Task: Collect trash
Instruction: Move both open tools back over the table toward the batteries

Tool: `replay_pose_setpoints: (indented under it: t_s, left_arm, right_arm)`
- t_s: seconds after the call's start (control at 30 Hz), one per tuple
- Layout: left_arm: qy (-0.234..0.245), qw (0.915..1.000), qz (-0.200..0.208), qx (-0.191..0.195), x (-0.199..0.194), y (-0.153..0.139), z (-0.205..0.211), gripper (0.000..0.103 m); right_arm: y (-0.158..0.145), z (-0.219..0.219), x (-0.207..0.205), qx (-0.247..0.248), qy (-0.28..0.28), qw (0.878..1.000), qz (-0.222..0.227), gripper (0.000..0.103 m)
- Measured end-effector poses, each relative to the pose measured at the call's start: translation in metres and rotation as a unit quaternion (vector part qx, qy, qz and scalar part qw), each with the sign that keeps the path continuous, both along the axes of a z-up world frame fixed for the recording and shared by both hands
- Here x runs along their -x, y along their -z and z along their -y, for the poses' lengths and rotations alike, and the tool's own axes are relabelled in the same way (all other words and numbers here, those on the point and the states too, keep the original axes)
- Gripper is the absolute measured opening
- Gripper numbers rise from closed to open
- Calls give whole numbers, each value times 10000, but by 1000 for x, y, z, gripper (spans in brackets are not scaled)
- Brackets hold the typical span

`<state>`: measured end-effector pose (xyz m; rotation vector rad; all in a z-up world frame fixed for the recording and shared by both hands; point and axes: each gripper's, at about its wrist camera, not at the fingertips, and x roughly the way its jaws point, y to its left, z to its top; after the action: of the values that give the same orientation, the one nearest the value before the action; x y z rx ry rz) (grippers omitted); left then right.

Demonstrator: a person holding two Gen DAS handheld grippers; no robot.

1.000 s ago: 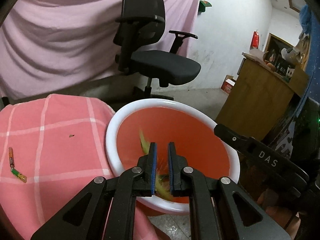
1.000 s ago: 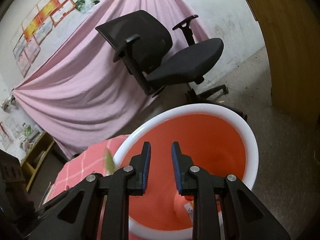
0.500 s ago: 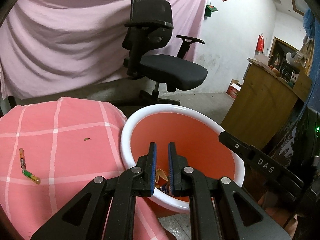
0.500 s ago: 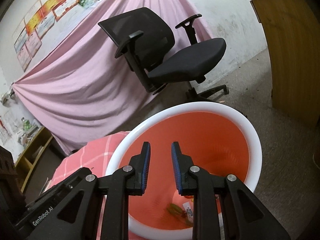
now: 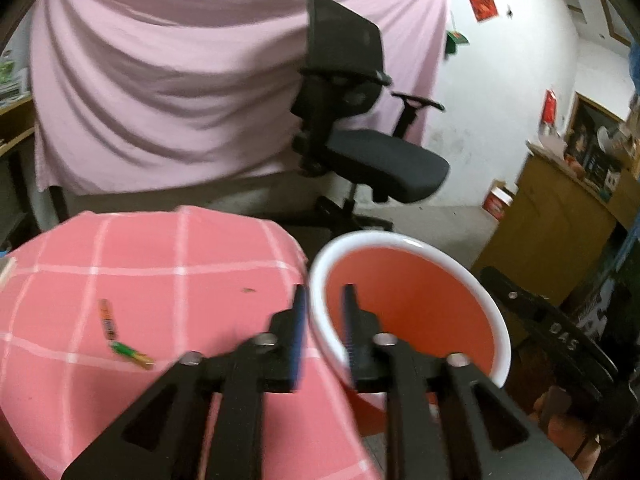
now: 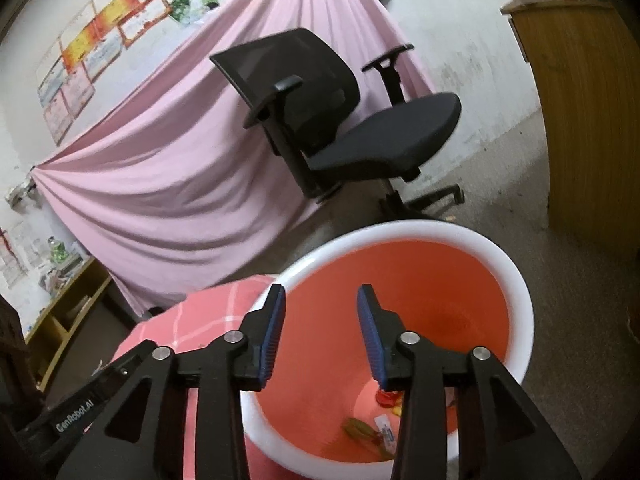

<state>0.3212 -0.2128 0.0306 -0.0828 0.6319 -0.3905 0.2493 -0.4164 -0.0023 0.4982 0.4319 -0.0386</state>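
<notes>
An orange waste bin (image 5: pixel 404 296) with a white rim (image 6: pixel 516 280) stands beside a pink checked tablecloth (image 5: pixel 168 248). Several wrappers (image 6: pixel 370 432) lie at its bottom. On the cloth lie an orange wrapper (image 5: pixel 107 317) and a green one (image 5: pixel 130 354), left of my left gripper (image 5: pixel 323 300). Its jaws are opening with nothing between them, above the bin's near-left rim at the table's edge. My right gripper (image 6: pixel 321 300) hangs over the bin's mouth, jaws opening and empty. Each gripper shows in the other's view, the right (image 5: pixel 560 328) and the left (image 6: pixel 76 416).
A black office chair (image 5: pixel 360 152) stands behind the bin before a pink draped sheet (image 5: pixel 180 92). A wooden cabinet (image 5: pixel 560 232) is at the right, low shelves (image 6: pixel 60 320) at the left. A small crumb (image 5: pixel 248 290) lies on the cloth.
A yellow-green piece has dropped into the bin. My left gripper has swung left from over the bin to its rim by the table. Both grippers' jaws have parted.
</notes>
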Motion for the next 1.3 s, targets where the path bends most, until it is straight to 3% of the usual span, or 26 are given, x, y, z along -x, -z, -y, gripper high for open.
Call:
replay_pose_setpoints:
  t_s: [0.07, 0.2, 0.3, 0.37, 0.43, 0.57, 0.8, 1.1, 1.3]
  left_arm:
    - [-218, 9994, 223, 139, 7, -7, -17, 42]
    - [-580, 9961, 637, 169, 21, -22, -48, 47]
    - [-784, 9931, 835, 269, 28, -28, -75, 72]
    - [-945, 9899, 947, 464, 33, -30, -93, 95]
    - [-1267, 9831, 1142, 662, 39, -32, -116, 101]
    - [-1834, 9722, 1317, 624, 44, -32, -149, 101]
    - [-2264, 9617, 1421, 599, 57, -20, -194, 101]
    - [-2425, 9585, 1492, 129, 71, -1, -209, 101]
    - [-2539, 9587, 1255, -244, 56, 11, -216, 101]
  right_arm:
    - [-9, -6, 5, 20, 38, 9995, 300, 58]
    - [-26, -22, 13, 90, 55, 9964, 840, 75]
    - [-35, -38, 11, 141, -6, 9942, 1068, 82]
    - [-38, -49, 10, 160, -19, 9926, 1206, 95]
    - [-41, -60, 10, 181, -76, 9895, 1431, 103]
    - [-49, -84, 13, 444, -295, 9834, 1733, 103]
    - [-56, -119, 13, 1020, -603, 9712, 2067, 103]
    - [-49, -162, 1, 1521, -1089, 9644, 1868, 103]
    - [-38, -183, -19, 1755, -1385, 9654, 1343, 103]
